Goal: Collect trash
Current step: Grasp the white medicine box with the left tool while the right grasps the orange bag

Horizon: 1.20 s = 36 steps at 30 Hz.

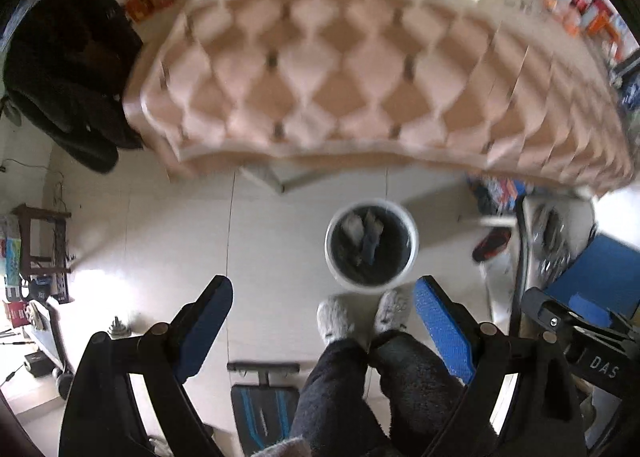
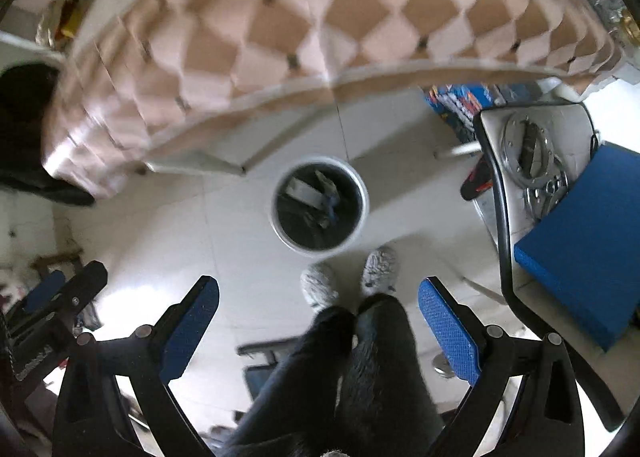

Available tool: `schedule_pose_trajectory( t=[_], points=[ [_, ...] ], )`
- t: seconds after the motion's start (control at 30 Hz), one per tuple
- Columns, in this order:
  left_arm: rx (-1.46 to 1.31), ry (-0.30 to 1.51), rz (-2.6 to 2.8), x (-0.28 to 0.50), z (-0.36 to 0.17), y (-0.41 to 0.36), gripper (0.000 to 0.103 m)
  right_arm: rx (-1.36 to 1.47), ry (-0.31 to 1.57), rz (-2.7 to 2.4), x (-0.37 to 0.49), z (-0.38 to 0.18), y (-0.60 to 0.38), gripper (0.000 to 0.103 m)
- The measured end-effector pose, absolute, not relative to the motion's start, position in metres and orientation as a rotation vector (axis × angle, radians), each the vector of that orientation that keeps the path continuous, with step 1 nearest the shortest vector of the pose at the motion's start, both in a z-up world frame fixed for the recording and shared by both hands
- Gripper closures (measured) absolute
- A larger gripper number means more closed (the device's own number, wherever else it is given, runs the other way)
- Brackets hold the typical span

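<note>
Both claws point down at the floor, well above the white trash bin (image 2: 319, 205), which stands just ahead of the person's slippered feet (image 2: 349, 281) and beside the checkered table (image 2: 280, 29). Left gripper (image 1: 324, 311) and right gripper (image 2: 319, 305) both gape wide, nothing held. The bin sits ahead of each claw, more centred for the right, so the right seems slightly better lined up; scraps already lie inside.

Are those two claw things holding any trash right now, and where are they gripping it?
Nothing is held. The left gripper and right gripper both have open, empty jaws above the bin.
</note>
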<state>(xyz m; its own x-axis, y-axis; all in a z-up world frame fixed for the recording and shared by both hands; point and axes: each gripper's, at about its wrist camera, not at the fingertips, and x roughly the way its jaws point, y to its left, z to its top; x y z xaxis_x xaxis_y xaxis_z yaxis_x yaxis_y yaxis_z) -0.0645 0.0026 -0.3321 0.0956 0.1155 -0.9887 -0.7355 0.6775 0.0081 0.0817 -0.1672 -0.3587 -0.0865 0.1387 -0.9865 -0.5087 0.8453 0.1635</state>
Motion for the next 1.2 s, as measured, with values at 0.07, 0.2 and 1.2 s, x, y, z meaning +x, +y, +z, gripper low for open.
schedule_pose_trajectory(
  t=[0.07,0.2,1.2],
  points=[
    [-0.587,1.290,0.701,-0.044,-0.313,0.015,0.010,-0.252,1.537,0.547,0.109,-0.333,-0.162,0.002],
    [-0.550,1.224,0.727,0.006,-0.286,0.032,0.010,-0.182,1.478,0.510,0.170,-0.298,-0.156,0.002],
    [0.083,1.620,0.035,0.417,-0.398,0.078,0.023,-0.012,1.527,0.362,0.684,-0.364,-0.069,0.002]
  ],
)
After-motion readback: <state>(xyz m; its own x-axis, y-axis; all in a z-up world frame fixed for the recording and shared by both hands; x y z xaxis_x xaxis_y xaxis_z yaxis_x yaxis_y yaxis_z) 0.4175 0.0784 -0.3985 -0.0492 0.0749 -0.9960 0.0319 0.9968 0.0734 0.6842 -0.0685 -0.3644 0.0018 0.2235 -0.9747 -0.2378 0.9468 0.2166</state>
